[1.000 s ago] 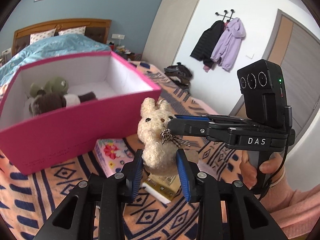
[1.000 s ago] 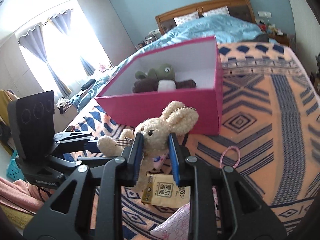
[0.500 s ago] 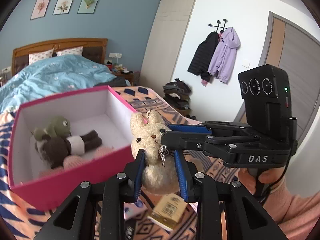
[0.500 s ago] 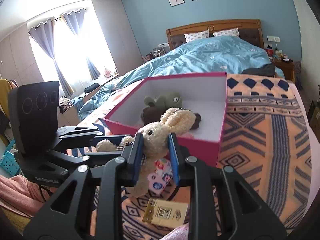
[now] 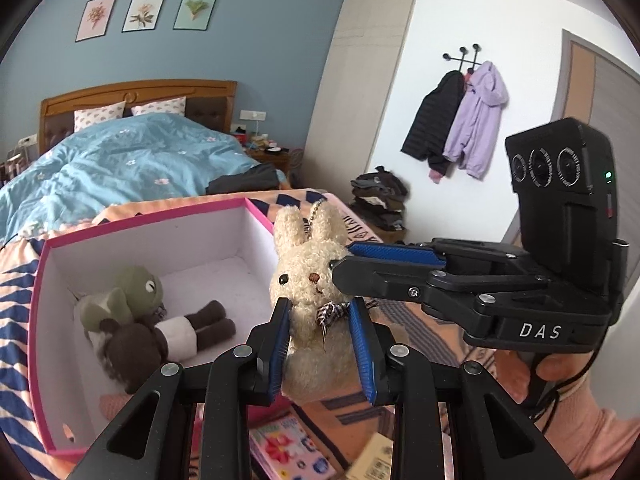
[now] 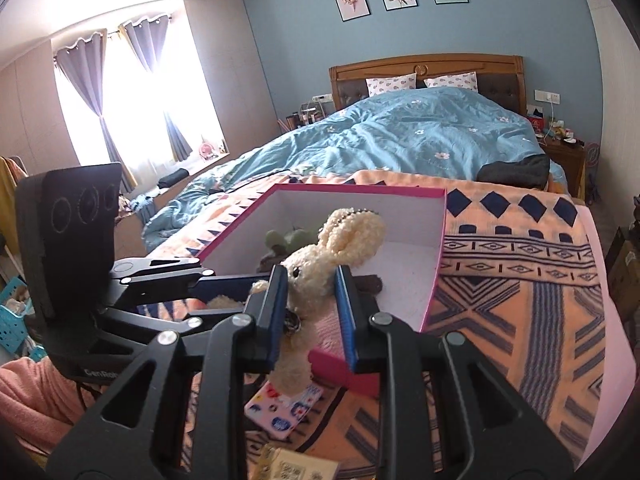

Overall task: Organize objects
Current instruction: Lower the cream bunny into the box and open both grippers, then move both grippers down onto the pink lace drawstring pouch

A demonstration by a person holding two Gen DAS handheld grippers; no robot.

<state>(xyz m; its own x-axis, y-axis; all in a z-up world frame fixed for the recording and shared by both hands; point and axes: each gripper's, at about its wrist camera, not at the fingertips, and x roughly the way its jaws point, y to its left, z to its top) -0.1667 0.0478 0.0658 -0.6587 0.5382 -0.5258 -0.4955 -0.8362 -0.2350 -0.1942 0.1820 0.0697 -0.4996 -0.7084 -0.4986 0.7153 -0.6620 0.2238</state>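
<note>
A cream plush rabbit (image 5: 316, 300) is clamped by both the left gripper (image 5: 322, 344) and right gripper (image 6: 311, 312), held above the near edge of the pink box (image 5: 40, 320) (two plush toys (image 5: 136, 320) inside).

Bed (image 6: 420, 140) w/ wooden headboard, 2 patterned pillows (image 6: 390, 80), blue floral duvet (image 5: 120, 160) over far part. Near part covered by orange/navy geometric blanket (image 6: 520, 280). On blanket: open pink box (image 5: 40, 320), white inside, near its edge; colourful flat booklet (image 6: 284, 408) just beside box front; tan packet (image 6: 296, 468) near it, blurred. Dark folded cloth (image 6: 516, 170) where duvet meets blanket
</note>
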